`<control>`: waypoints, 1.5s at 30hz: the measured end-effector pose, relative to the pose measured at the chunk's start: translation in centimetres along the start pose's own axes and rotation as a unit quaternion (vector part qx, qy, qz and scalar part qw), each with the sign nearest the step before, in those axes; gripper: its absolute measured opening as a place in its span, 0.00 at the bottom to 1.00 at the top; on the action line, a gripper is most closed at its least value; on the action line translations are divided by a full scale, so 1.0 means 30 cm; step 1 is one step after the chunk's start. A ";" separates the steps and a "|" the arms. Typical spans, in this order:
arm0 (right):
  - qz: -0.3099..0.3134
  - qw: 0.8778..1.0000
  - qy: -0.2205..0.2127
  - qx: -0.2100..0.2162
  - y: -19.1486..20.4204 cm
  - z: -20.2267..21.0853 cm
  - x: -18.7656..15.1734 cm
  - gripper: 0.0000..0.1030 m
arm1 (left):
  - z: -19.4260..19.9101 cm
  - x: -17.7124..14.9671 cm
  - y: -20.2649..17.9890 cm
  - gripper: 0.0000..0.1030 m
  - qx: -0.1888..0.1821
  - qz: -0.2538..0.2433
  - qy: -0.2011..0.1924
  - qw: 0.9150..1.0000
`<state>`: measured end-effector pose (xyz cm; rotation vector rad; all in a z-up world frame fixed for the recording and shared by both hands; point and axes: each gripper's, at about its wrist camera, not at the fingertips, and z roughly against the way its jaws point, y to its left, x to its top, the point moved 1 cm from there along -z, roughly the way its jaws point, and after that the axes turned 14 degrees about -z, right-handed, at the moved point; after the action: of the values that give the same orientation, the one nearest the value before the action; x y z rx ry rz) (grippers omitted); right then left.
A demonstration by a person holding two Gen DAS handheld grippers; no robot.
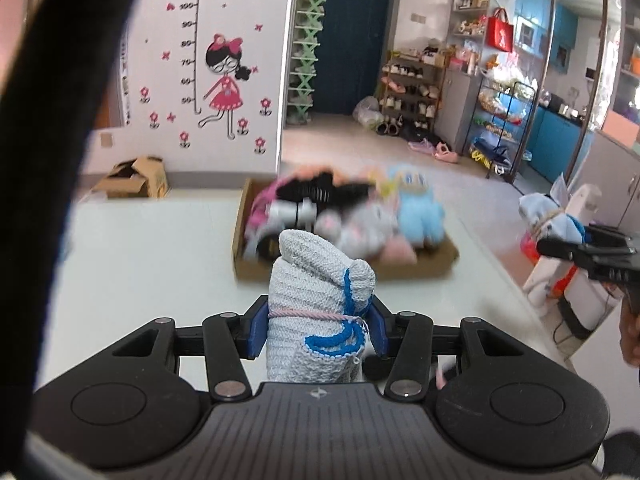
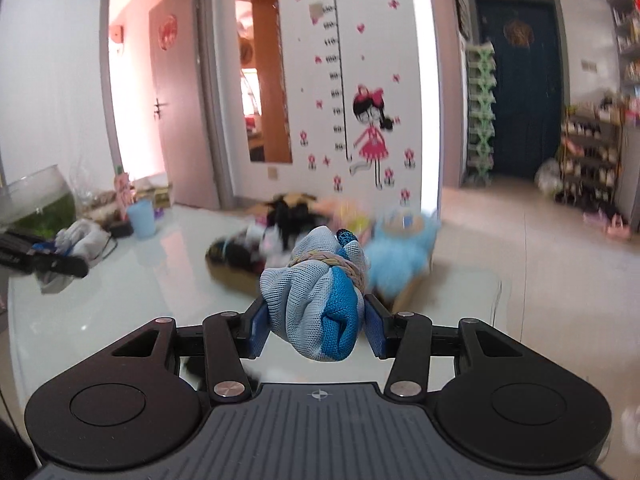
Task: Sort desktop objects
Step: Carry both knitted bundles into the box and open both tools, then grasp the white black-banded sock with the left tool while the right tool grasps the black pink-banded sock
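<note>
Each hand-held gripper, left (image 1: pixel 316 330) and right (image 2: pixel 314 326), clamps a knitted, cord-tied sock bundle (image 1: pixel 316 300) (image 2: pixel 316 300).

A white wall (image 2: pixel 372 20) has a pink girl sticker (image 2: pixel 371 130). A dark blue door (image 1: pixel 352 36) stands past the shiny floor (image 1: pixel 360 148), beside shoe shelves (image 1: pixel 412 92).

A cardboard tray (image 1: pixel 436 268) of soft toys (image 1: pixel 420 212) sits on the table (image 1: pixel 140 248), beyond both held bundles.
</note>
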<state>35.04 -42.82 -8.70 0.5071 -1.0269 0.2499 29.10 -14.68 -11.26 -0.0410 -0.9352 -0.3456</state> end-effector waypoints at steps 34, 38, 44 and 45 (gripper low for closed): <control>0.070 0.997 0.009 0.010 -0.161 -0.531 -0.019 0.71 | -0.532 0.187 0.050 0.94 0.036 -0.001 0.001 0.999; 0.048 0.999 -0.007 0.022 -0.157 -0.432 0.001 0.73 | -0.428 0.169 0.043 0.98 0.029 -0.005 -0.011 0.999; 0.030 0.995 0.019 0.089 -0.111 -0.234 -0.077 0.78 | -0.276 -0.001 -0.004 0.99 -0.013 -0.032 0.005 0.999; 0.039 0.994 0.035 0.096 -0.098 -0.214 -0.107 0.78 | -0.264 -0.039 -0.014 0.99 -0.017 -0.038 0.012 0.999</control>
<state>39.52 -41.94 -14.97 0.6292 -0.9602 0.4357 34.51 -16.19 -16.96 -0.0311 -0.9083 -0.4316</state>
